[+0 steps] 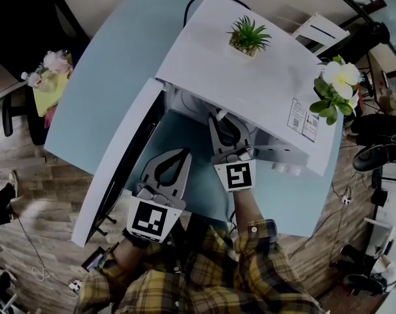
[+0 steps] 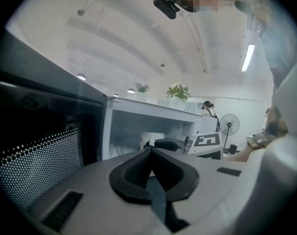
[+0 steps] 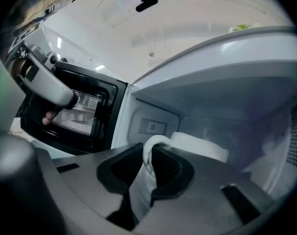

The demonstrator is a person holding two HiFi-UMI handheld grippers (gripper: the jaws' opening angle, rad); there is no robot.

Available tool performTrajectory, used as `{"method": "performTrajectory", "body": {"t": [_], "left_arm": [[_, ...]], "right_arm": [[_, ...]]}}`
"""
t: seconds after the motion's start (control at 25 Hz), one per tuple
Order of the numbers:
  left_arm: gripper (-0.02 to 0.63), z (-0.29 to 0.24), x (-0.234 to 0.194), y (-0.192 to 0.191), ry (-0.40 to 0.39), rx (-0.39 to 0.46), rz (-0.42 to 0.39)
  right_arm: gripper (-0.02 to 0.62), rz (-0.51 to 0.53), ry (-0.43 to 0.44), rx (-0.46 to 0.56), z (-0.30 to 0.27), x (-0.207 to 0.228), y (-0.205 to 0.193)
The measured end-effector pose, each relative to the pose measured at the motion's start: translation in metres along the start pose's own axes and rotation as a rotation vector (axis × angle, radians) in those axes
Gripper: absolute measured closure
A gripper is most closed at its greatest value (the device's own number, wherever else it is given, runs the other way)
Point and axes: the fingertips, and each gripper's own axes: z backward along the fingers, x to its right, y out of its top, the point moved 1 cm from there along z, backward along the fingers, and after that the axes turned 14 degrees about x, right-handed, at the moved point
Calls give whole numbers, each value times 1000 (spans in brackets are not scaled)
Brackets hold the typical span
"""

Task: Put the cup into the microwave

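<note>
**Desk:** What's in shot?

**Photographer:** A white microwave (image 1: pixel 250 90) on a pale blue table (image 1: pixel 113 77), its door (image 1: pixel 116 169) swung wide to the left. A person in a yellow plaid shirt (image 1: pixel 204 286) stands in front of it with a hand-held gripper in each hand.

**Desk:** Where is the cup?

**Photographer:** The cup (image 3: pixel 200 150), white, is inside the oven cavity, past the door opening. The right gripper (image 3: pixel 148 153) has its jaws clamped on the cup's handle (image 3: pixel 156 139), which loops up between the two pads. Whether the base is down on the cavity floor cannot be made out.

**Desk:** And from overhead?

**Photographer:** The head view has the right gripper reaching in under the microwave's top edge, its marker cube (image 1: pixel 236 175) just outside the opening. The top hides the cup there.

**Desk:** The other hand?

**Photographer:** The left gripper (image 1: pixel 186 152) hangs just beside the right one, in front of the open door. Its jaws are drawn together with nothing between them and its tips point toward the opening. Its own view looks into the cavity, with the door's dotted mesh window (image 2: pixel 36 165) on the left.

**Desk:** Anything on top?

**Photographer:** Two pots on the microwave: a spiky green plant (image 1: pixel 249 36) toward the back and a white-flowered plant (image 1: pixel 335 87) at the right corner
</note>
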Motion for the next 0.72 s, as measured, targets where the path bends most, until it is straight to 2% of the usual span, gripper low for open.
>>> {"method": "performTrajectory", "body": {"t": [0.52, 0.72], "left_arm": [[609, 0, -6, -5, 5, -9, 1], [609, 0, -8, -6, 13, -5, 13]], "right_arm": [[540, 11, -9, -72, 3, 2, -20], [540, 35, 18, -105, 6, 1, -31]]}}
